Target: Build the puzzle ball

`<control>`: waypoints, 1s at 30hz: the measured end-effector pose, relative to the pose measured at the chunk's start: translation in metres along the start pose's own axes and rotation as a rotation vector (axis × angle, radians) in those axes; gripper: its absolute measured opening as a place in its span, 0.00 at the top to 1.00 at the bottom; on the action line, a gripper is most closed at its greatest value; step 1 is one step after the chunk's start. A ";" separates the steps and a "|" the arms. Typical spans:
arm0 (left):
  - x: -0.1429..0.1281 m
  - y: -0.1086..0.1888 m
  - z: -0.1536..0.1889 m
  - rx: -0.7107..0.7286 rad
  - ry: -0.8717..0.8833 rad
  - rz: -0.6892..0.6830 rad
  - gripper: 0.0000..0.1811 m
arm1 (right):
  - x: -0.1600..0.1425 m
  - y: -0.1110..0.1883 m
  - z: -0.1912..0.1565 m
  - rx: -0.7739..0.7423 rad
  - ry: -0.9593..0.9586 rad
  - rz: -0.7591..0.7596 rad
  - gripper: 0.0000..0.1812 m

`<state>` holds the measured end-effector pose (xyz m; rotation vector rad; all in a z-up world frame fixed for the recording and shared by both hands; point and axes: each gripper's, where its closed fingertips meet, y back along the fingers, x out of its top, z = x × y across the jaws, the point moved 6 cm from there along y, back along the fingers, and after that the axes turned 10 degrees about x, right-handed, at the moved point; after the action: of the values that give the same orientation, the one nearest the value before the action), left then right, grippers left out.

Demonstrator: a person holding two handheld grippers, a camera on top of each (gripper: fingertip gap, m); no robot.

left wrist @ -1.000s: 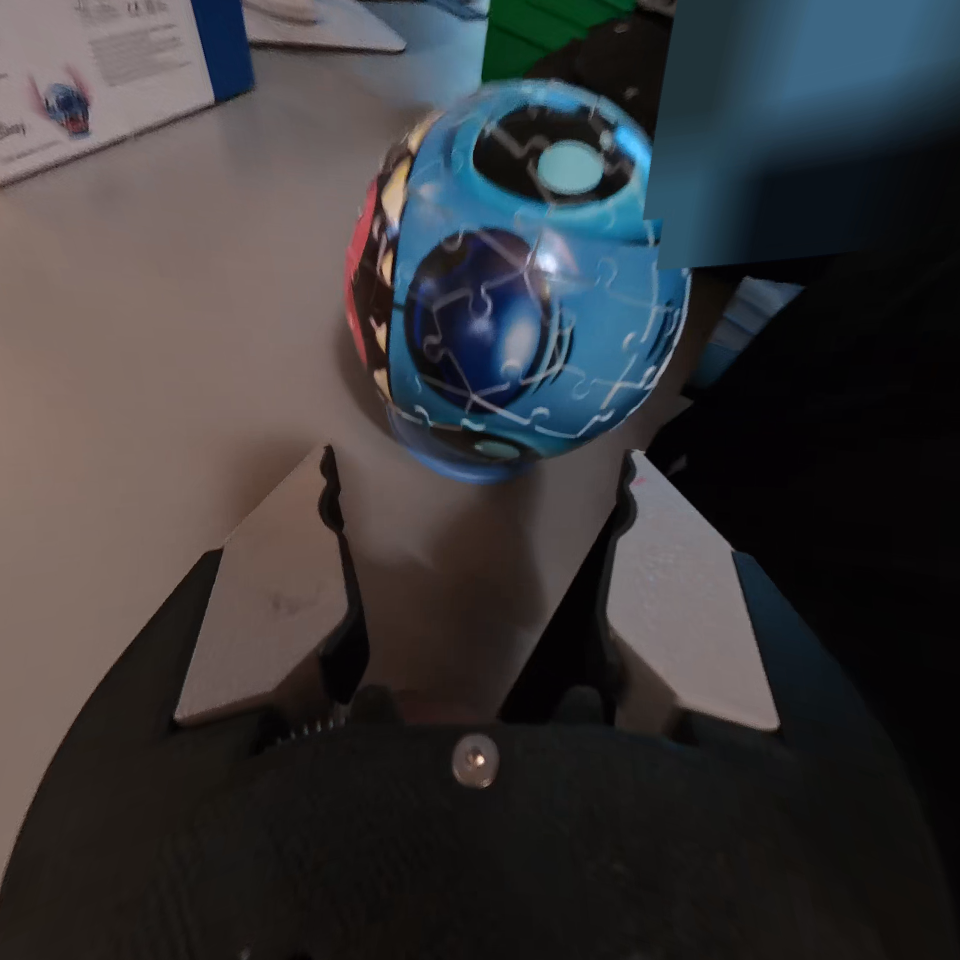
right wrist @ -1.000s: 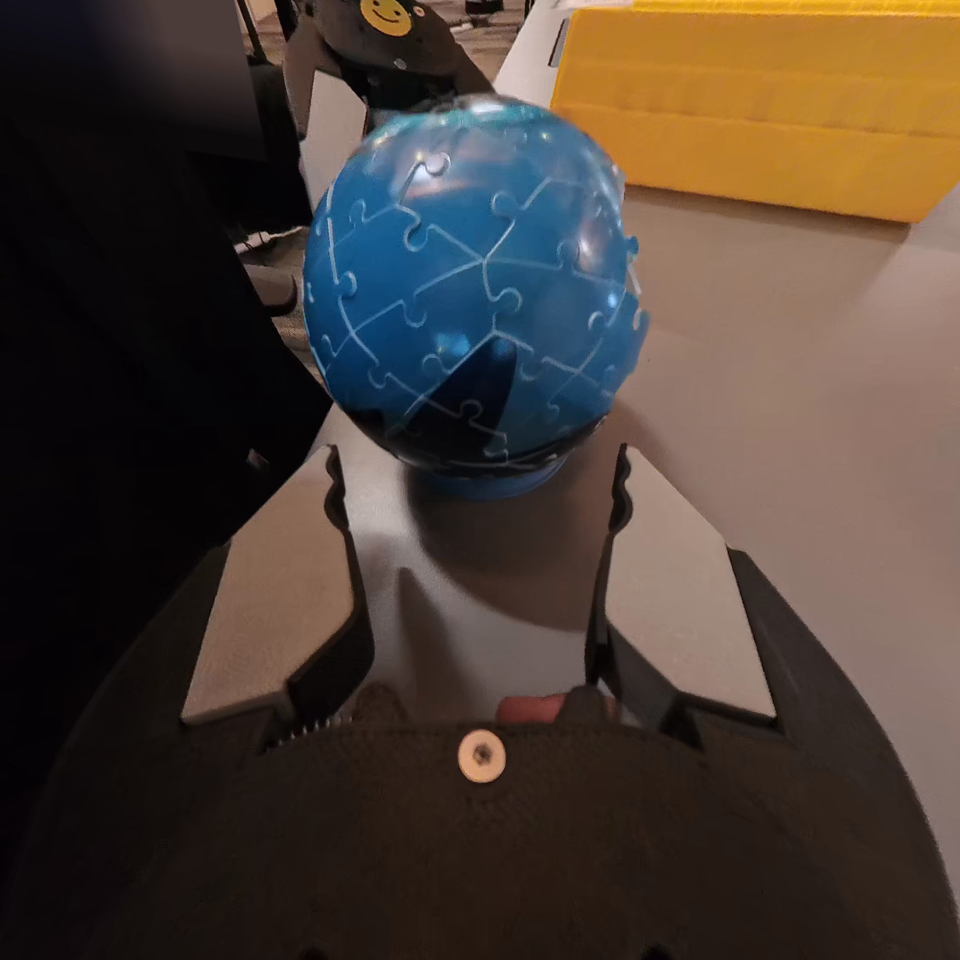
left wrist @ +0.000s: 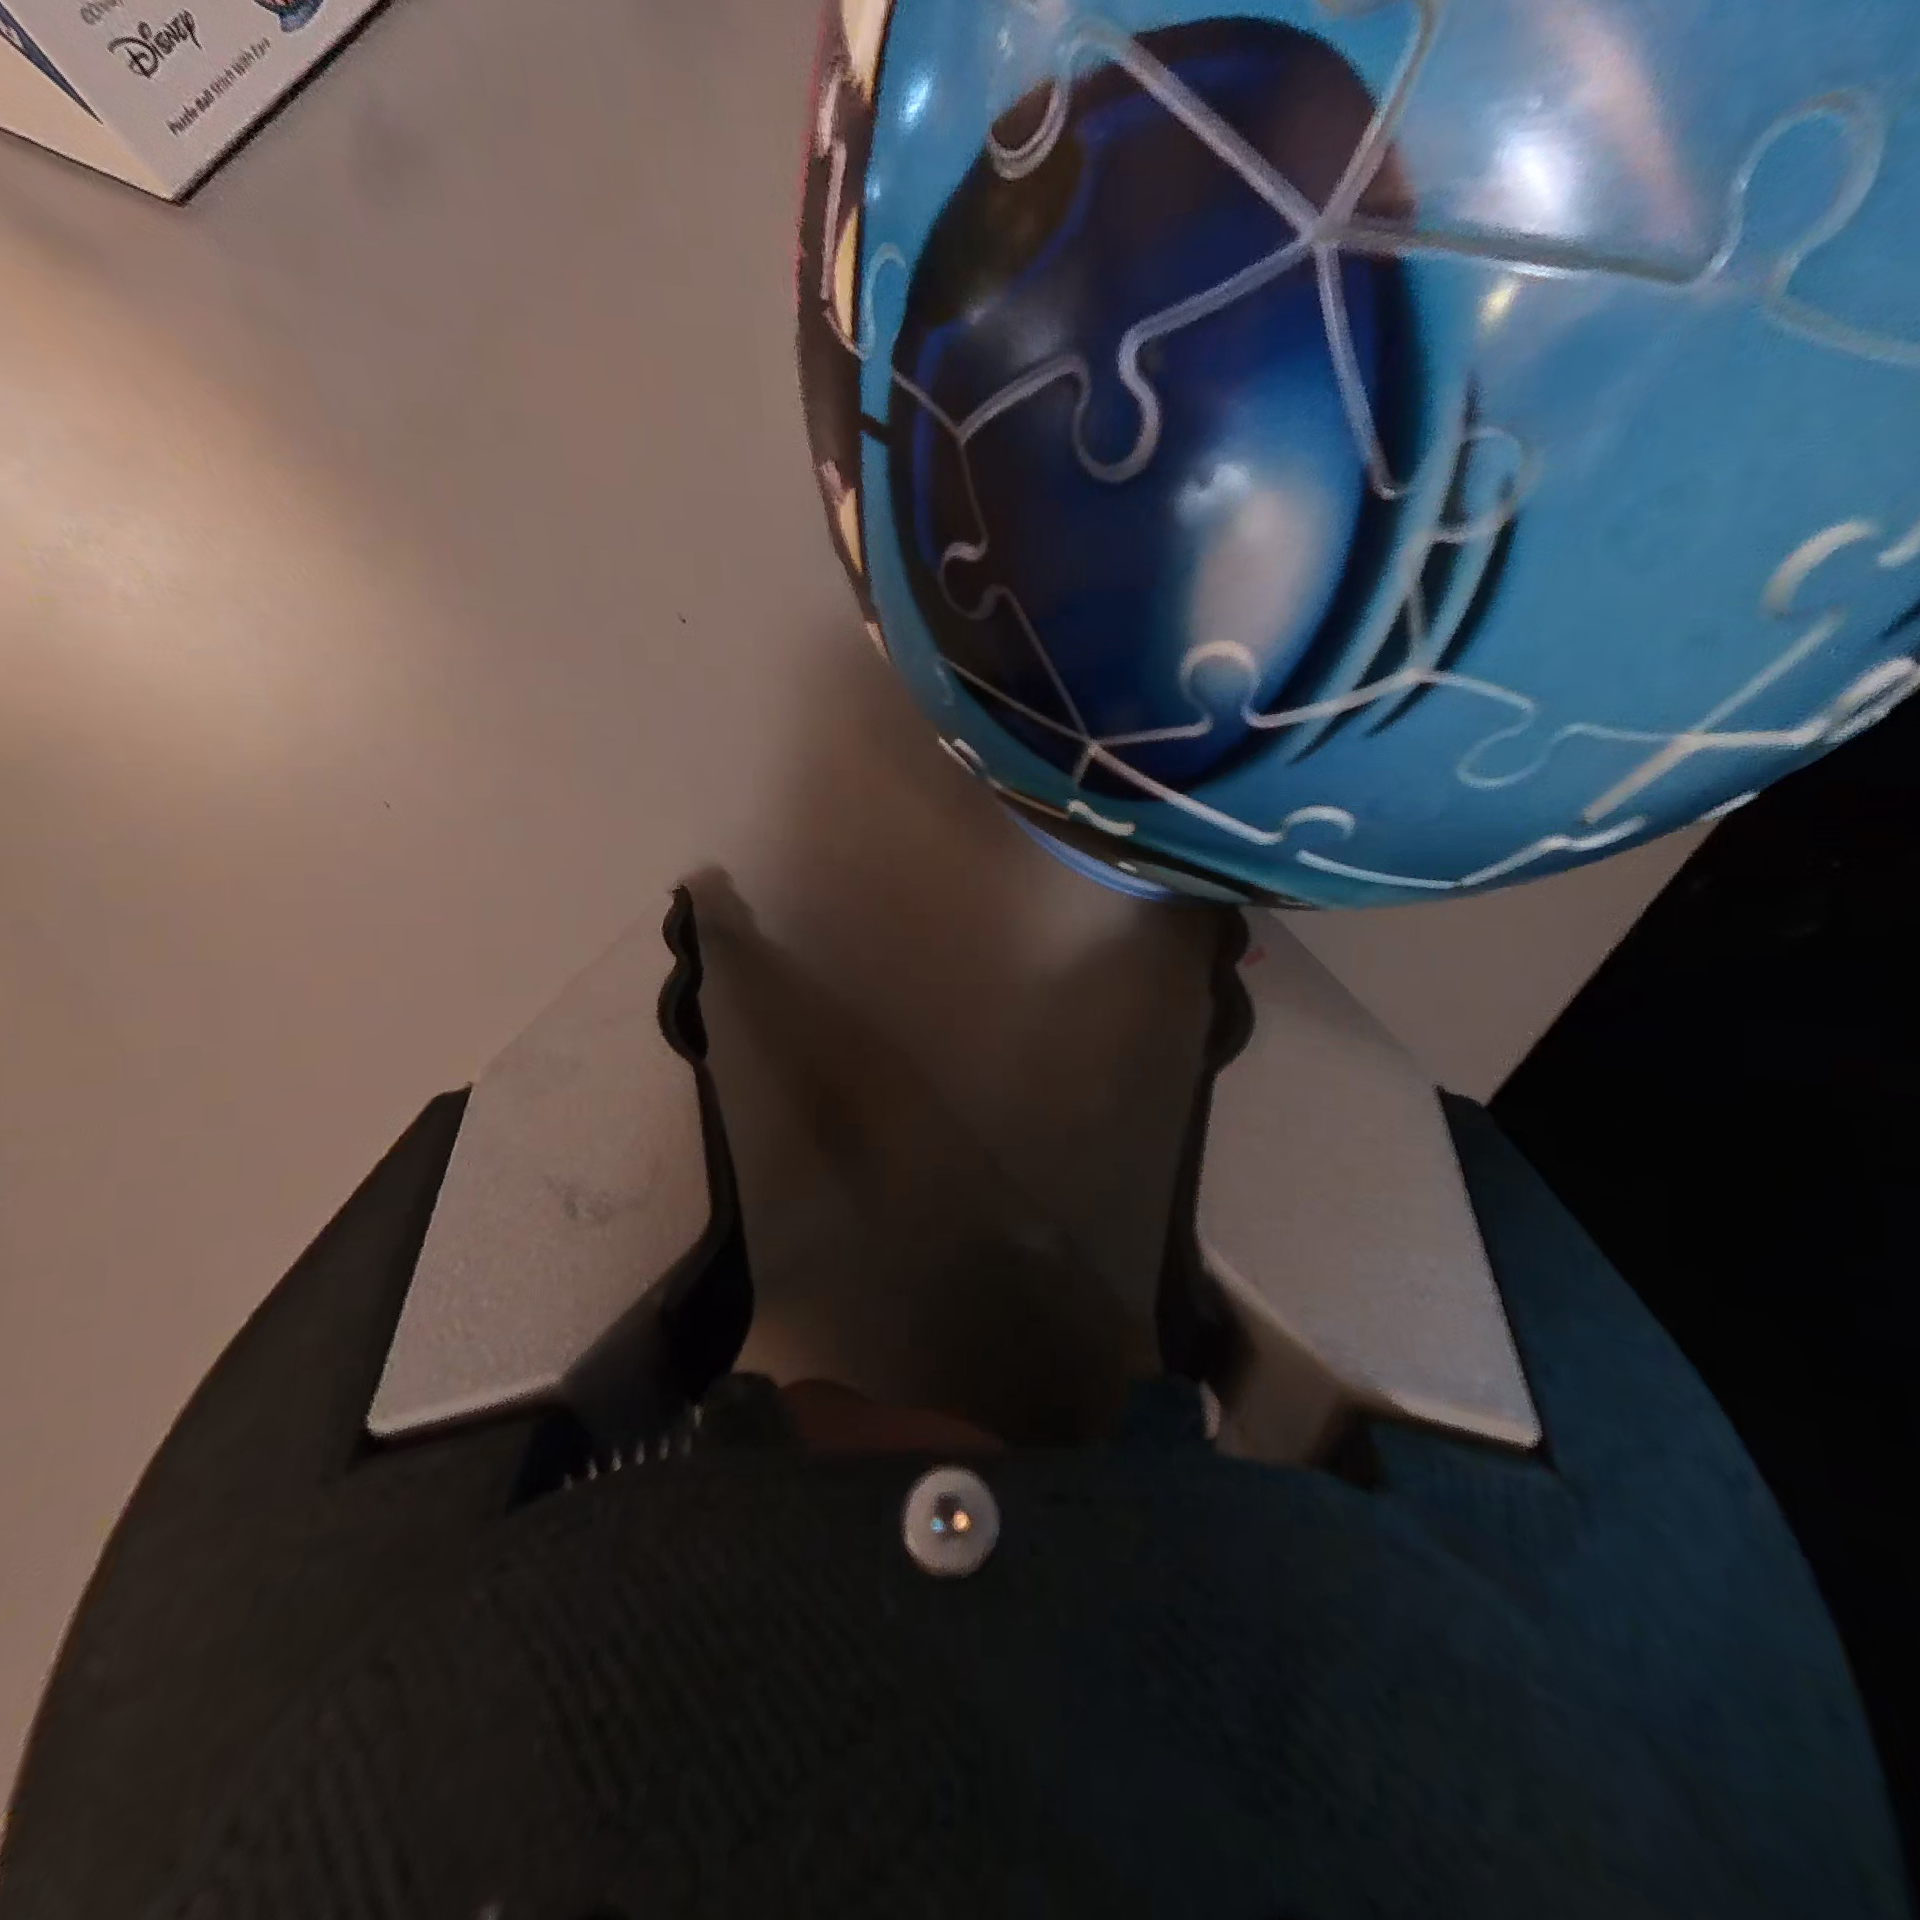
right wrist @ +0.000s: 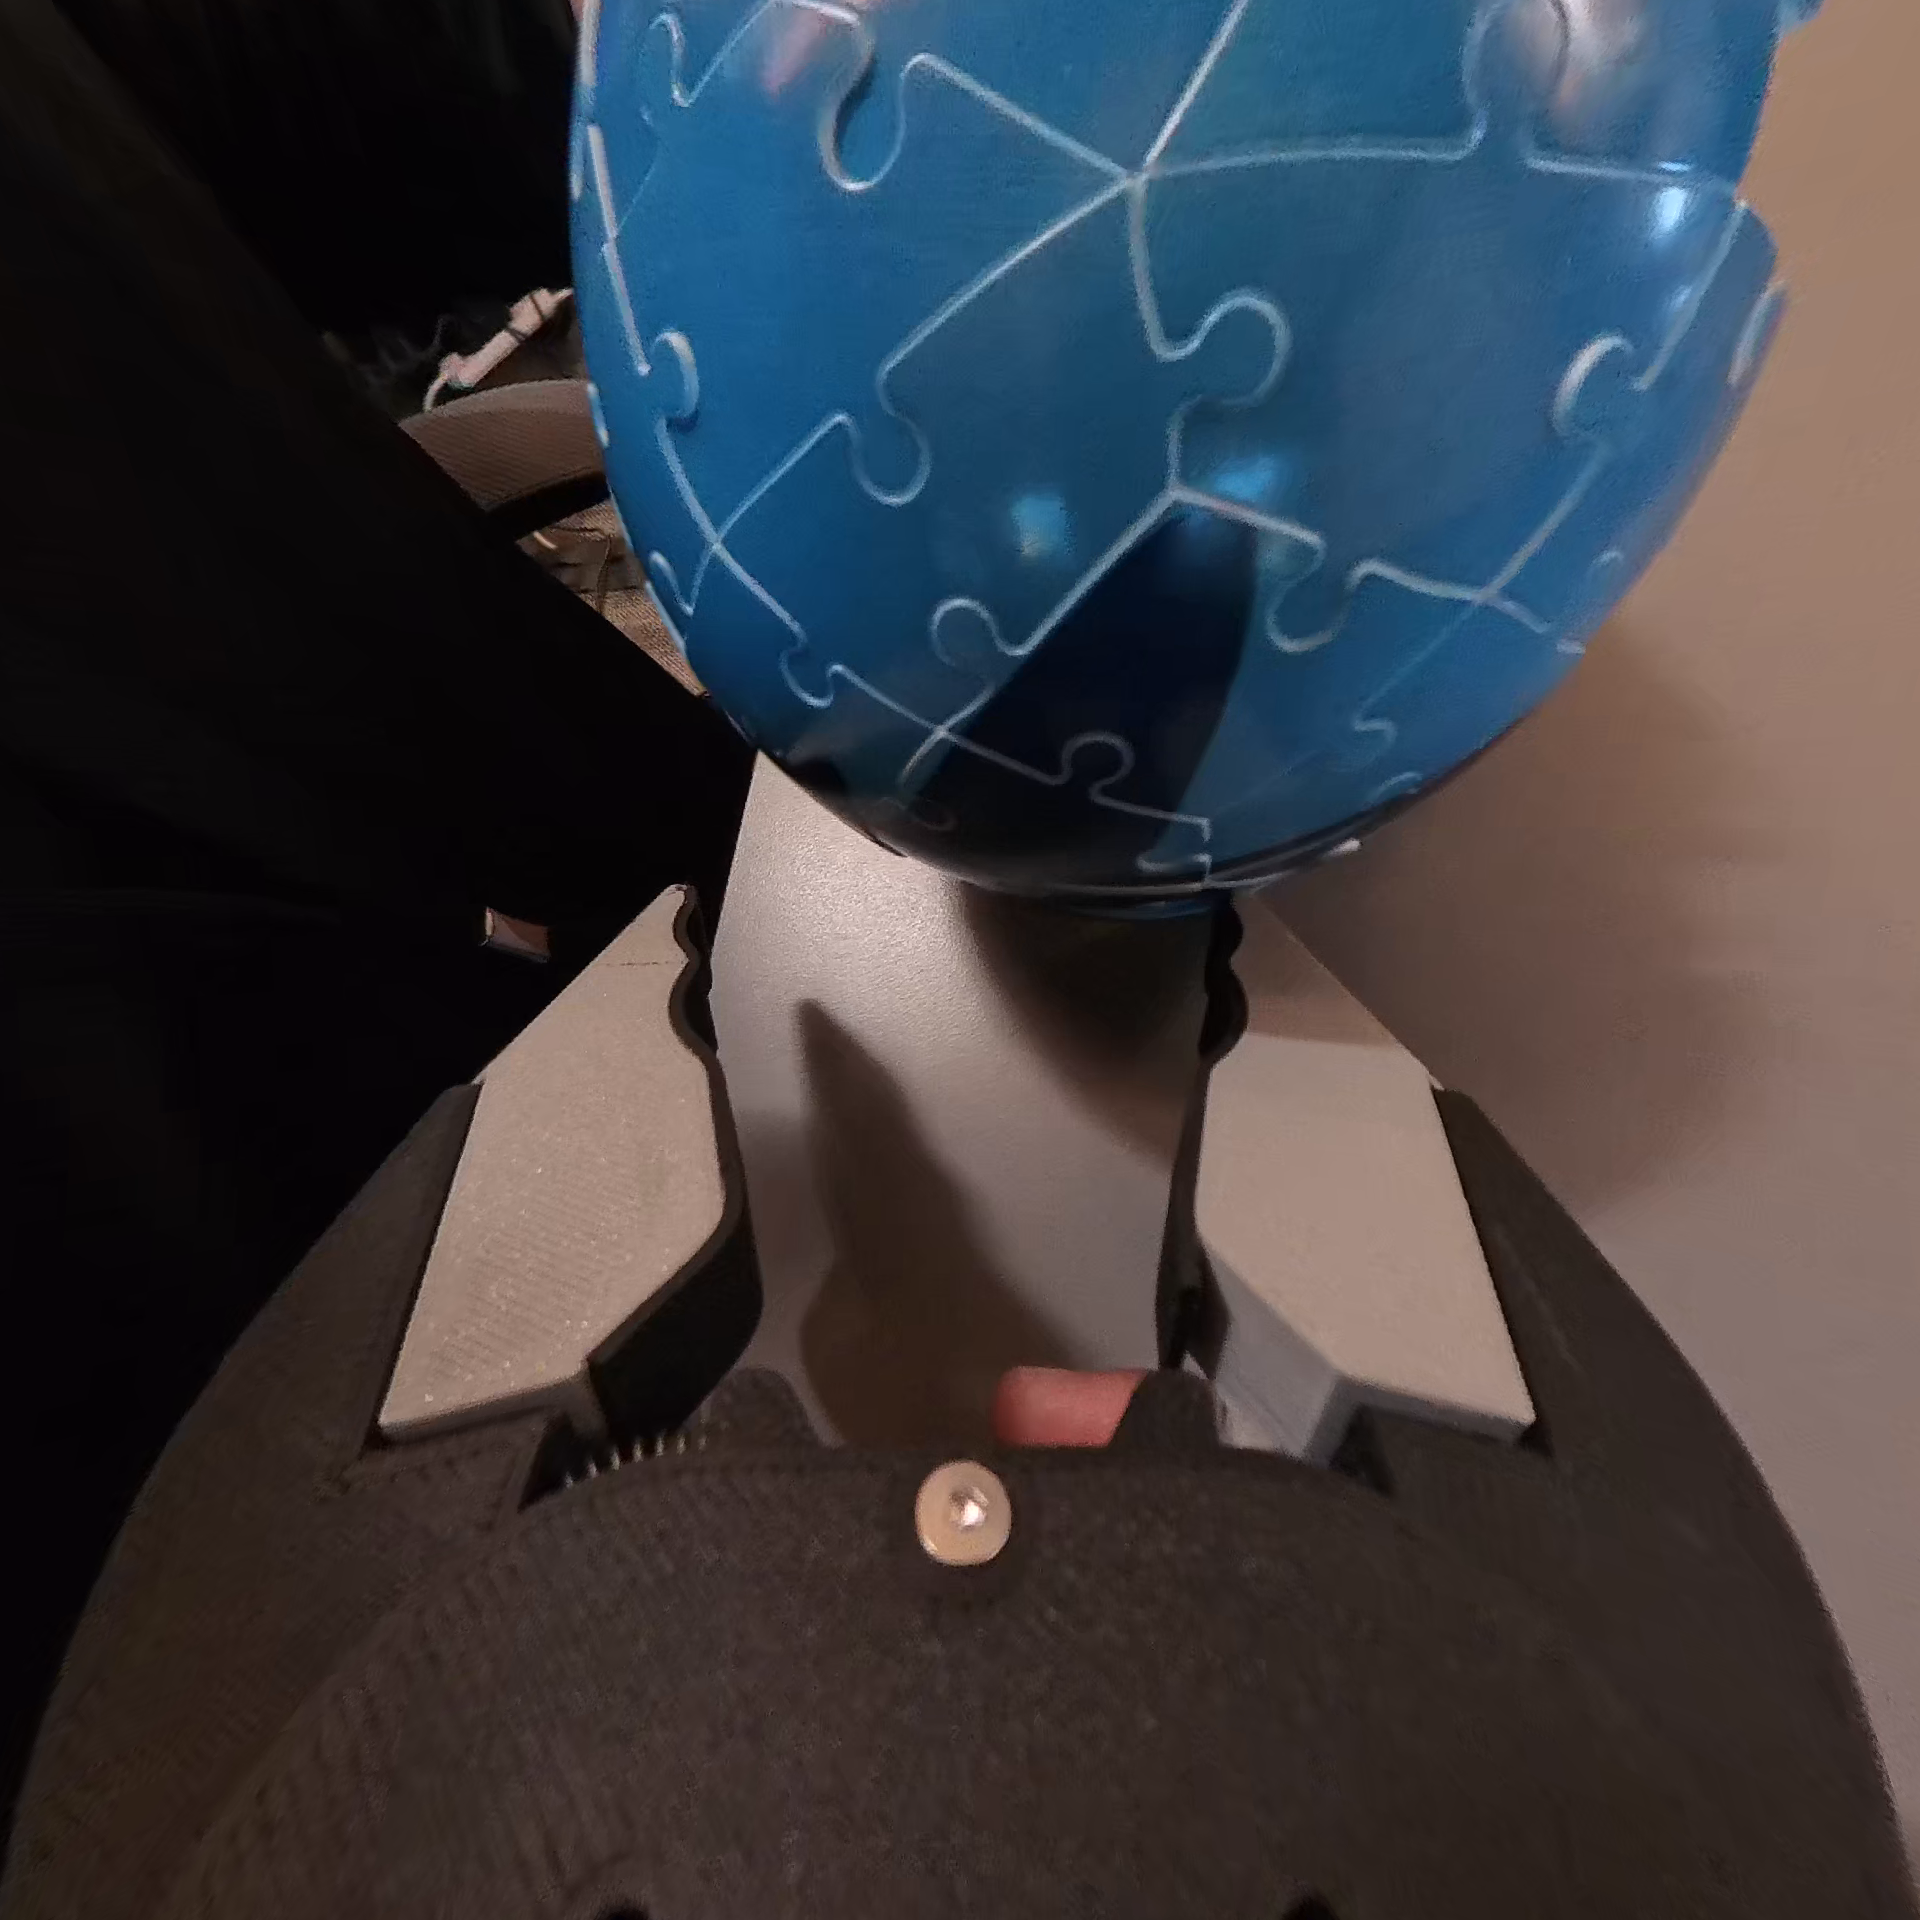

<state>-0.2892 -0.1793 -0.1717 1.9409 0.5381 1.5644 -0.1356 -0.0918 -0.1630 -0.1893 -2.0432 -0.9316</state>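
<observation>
Both grippers closer to puzzle ball (left wrist: 1403,436) than a second ago; ball now fills upper frame in each wrist view. Ball sits on small blue stand near table (left wrist: 364,571) edge, white box (left wrist: 156,83) well off to far left. Your left gripper (left wrist: 954,940) jaws wide apart, nothing held. Your right gripper (right wrist: 954,940) same, empty. Shell looks nearly whole from these sides; top hidden. Step, likely: bracing ball from both sides. Next: straddle lower curve, close gently, avoid popping seams.
</observation>
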 end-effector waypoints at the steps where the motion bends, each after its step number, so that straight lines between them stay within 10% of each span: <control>1: 0.000 -0.001 0.000 -0.010 0.001 -0.006 0.46 | 0.000 0.000 -0.001 -0.003 0.002 -0.001 0.48; 30: 0.023 -0.031 -0.051 -0.043 -0.101 0.010 0.49 | 0.008 -0.015 -0.013 0.054 0.006 0.011 0.48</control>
<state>-0.3321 -0.1317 -0.1675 1.9809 0.4504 1.4628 -0.1384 -0.1131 -0.1607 -0.1679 -2.0577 -0.8681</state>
